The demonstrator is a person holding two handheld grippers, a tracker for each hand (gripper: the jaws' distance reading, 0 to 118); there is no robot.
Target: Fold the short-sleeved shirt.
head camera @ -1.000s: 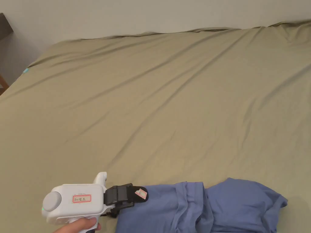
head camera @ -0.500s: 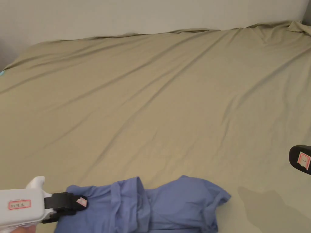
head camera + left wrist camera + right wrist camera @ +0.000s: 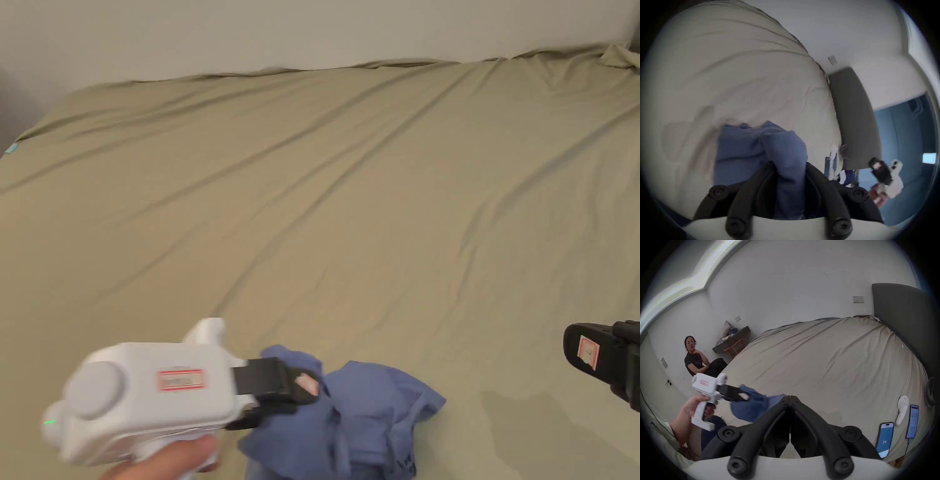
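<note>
Shirt (image 3: 369, 412) blue, bunched on bed sheet (image 3: 350, 206), left tongs (image 3: 300, 386) clamping fabric, right tongs (image 3: 790, 398) closed, empty.

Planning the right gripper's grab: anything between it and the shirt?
Nothing visible. The right gripper, jaws shut, hangs off to the shirt's right with bare bedsheet between. The left gripper is shut on the shirt's far side.

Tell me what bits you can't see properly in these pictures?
- Crumpled blue short-sleeved shirt: its near part is cut off by the head view's bottom edge.
- Black right gripper: cut off by the head view's right edge.
- Left gripper: the shirt between its jaws is motion-blurred.
</note>
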